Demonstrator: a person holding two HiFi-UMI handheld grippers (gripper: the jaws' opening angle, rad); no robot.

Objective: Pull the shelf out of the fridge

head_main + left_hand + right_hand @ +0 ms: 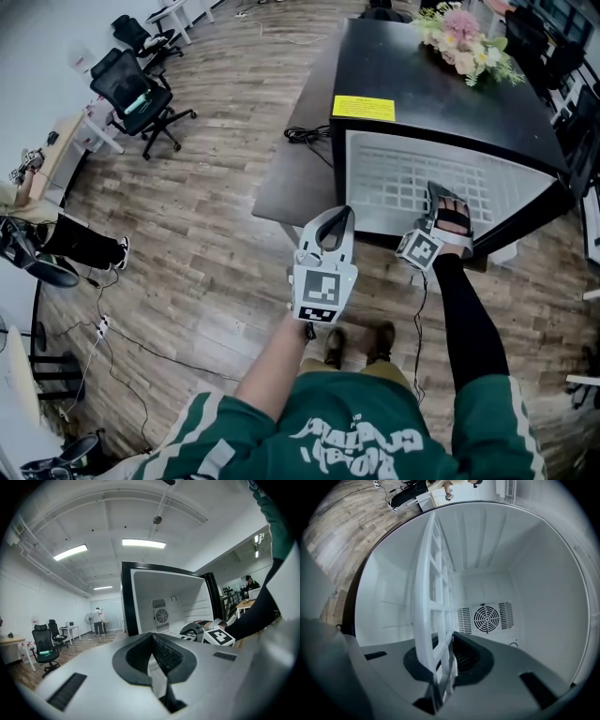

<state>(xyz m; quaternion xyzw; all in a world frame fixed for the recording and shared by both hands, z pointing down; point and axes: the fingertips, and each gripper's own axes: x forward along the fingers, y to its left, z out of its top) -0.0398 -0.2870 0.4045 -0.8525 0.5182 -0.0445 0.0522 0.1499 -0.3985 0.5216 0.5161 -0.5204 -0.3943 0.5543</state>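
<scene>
Shelf (431, 597) sits inside the fridge (441, 103), its front edge clenched in the right tool (443, 663); the left tool (153, 656) hangs closed on nothing outside the fridge. A crooked one-handed pull may skew the grid, jamming it against the fridge walls, or the thin edge may slip free

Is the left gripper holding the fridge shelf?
No, the left gripper has nothing between its jaws; the right gripper clamps the white grid shelf.
</scene>
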